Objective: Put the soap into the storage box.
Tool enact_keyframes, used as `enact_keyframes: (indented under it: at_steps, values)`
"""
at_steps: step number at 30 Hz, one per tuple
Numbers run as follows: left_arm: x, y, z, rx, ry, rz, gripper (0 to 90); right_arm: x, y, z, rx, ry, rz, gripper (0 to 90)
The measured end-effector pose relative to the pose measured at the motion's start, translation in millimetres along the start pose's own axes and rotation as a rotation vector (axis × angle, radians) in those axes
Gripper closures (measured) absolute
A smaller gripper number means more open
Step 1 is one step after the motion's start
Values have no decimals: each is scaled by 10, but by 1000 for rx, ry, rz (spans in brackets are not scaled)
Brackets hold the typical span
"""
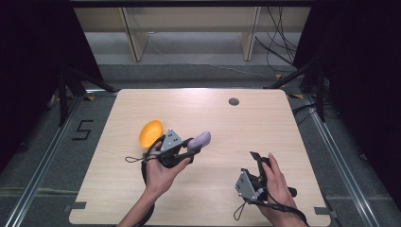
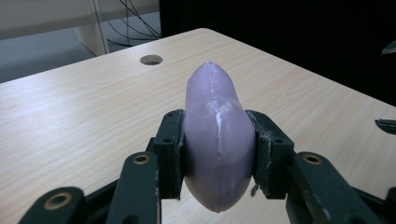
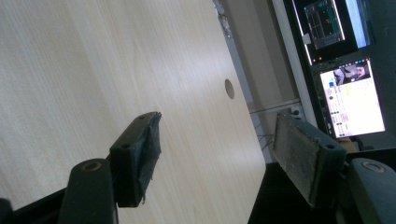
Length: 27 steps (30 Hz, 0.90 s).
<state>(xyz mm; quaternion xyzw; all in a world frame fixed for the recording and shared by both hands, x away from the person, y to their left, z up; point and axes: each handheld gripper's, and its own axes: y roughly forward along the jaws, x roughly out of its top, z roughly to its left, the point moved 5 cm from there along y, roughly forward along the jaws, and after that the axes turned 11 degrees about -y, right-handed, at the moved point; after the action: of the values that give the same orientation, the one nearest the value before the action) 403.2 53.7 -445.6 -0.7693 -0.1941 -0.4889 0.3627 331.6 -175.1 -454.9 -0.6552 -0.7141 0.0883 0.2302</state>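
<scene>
Purple object clamped in left gripper, mid-table

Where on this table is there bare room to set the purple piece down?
The table is bare across its far edge around the cable hole and all down its right half above the right gripper, whose jaws stand open. The near left corner is also bare. It is crowded mid-left, where the orange piece lies beside the left gripper holding the purple piece.

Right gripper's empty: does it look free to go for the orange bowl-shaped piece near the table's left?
Probably not directly: the left gripper, shut on the purple egg-shaped object, sits between the open right gripper and the orange bowl-shaped piece.
</scene>
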Motion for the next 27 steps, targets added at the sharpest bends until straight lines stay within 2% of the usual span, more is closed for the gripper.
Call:
enact_keyframes:
  at_steps: [2,4,7,12,13,14,15,16,22,27]
  values:
    - [-3,-8,6,8,3,-7,591,-10,4,-4,5,-3,4,330]
    - [-12,-35,11,42,9,-32,591,-20,8,-10,3,1,8,330]
    - [-24,-71,13,60,11,-39,591,-31,13,-12,4,4,8,330]
    - [-39,-111,39,75,-2,-58,591,-38,14,-11,7,8,12,329]
    - [-50,-129,57,78,-14,-68,591,-33,18,-20,13,-15,4,325]
    - [-50,-129,57,78,-14,-68,591,-33,18,-20,13,-15,4,325]
    - [-58,-135,65,76,-15,-72,591,-40,16,-11,9,8,12,321]
    - [-67,-142,72,75,-21,-76,591,-40,16,-11,9,8,12,321]
    - [-117,-200,133,107,-12,-88,591,-34,25,0,15,11,12,321]
    - [-128,-257,199,130,-21,-101,591,-34,29,5,17,10,12,326]
